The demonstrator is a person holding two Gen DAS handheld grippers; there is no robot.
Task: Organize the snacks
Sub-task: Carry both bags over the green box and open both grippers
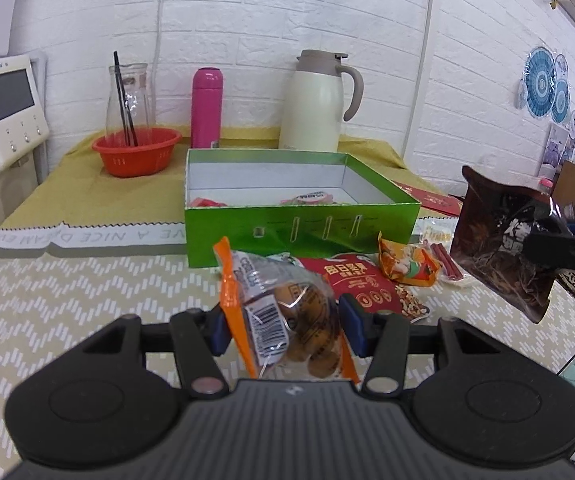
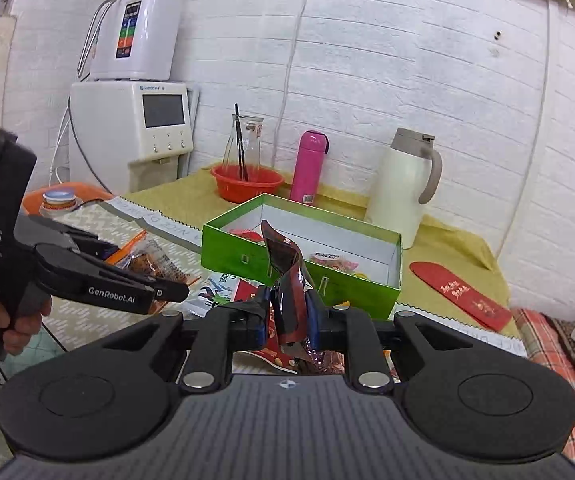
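My left gripper [image 1: 285, 330] is shut on a clear orange-edged bag of brown snacks [image 1: 287, 316], held above the table in front of the green box [image 1: 299, 228]. My right gripper [image 2: 287, 312] is shut on a dark brown snack packet [image 2: 287, 276], lifted off the table; in the left wrist view that dark brown snack packet [image 1: 503, 240] hangs at the right. The green box [image 2: 303, 272] stands open with a few small snacks inside. A red nut packet [image 1: 361, 288], an orange packet [image 1: 405, 266] and red sausage sticks [image 1: 447, 262] lie on the table.
Behind the box stand a red basket [image 1: 137, 150] with a glass carafe, a pink flask [image 1: 206, 108] and a cream thermos jug [image 1: 315, 100]. A red envelope [image 2: 459, 294] lies right of the box. A water dispenser [image 2: 135, 132] stands at the left wall. A hand [image 2: 23, 320] holds the left gripper.
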